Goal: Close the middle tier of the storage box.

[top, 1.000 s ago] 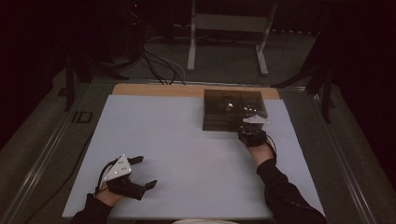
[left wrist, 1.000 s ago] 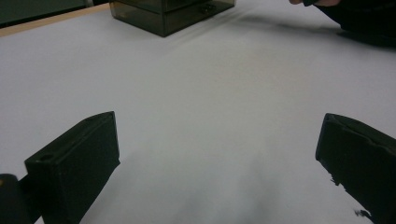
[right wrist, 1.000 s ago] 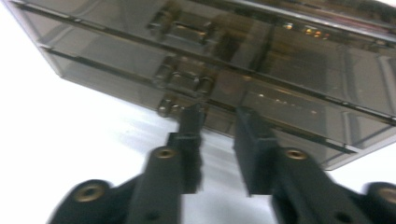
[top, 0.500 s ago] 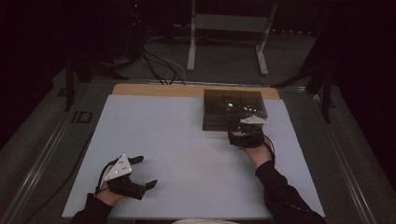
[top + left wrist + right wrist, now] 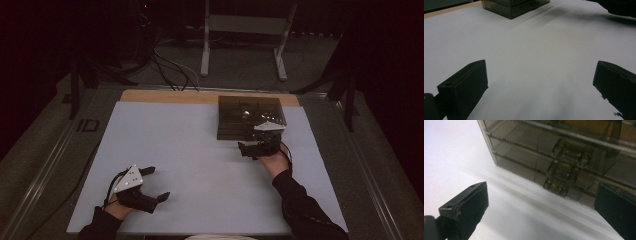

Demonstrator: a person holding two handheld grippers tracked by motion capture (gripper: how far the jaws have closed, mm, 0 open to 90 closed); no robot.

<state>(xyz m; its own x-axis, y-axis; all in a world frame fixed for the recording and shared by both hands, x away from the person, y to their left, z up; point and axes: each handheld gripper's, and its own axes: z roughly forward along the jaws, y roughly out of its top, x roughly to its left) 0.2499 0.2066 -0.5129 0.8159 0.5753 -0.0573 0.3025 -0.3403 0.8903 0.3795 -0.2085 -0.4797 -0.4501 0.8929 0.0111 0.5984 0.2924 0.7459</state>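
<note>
Two grippers on the table [image 5: 200,150], one dark smoked-plastic drawer box [image 5: 250,118] as the landmark.

High view: box sits on the white sheet toward the table's far edge. Right gripper [image 5: 257,148] is just in front of the box's near face, grey plate on top catching light, held by the person's right hand [image 5: 274,161] in a dark sleeve. Whether it touches the box: cannot tell from here. Left gripper [image 5: 152,184] is well apart from the box, near the table's front edge, fingers spread wide, nothing between them.

Left gripper view: both black fingers [image 5: 466,85] stand wide apart over bare white sheet, empty. Box [image 5: 514,7] is far ahead at the top of the frame.

Right gripper view: fingers [image 5: 467,207] wide apart, holding nothing, aimed at the box [image 5: 524,147] close up. Three stacked translucent drawers show on its front, each with a clear handle [image 5: 564,165]; handles line up one above another. Right-side finger sits just beside the box's lower edge.
</note>
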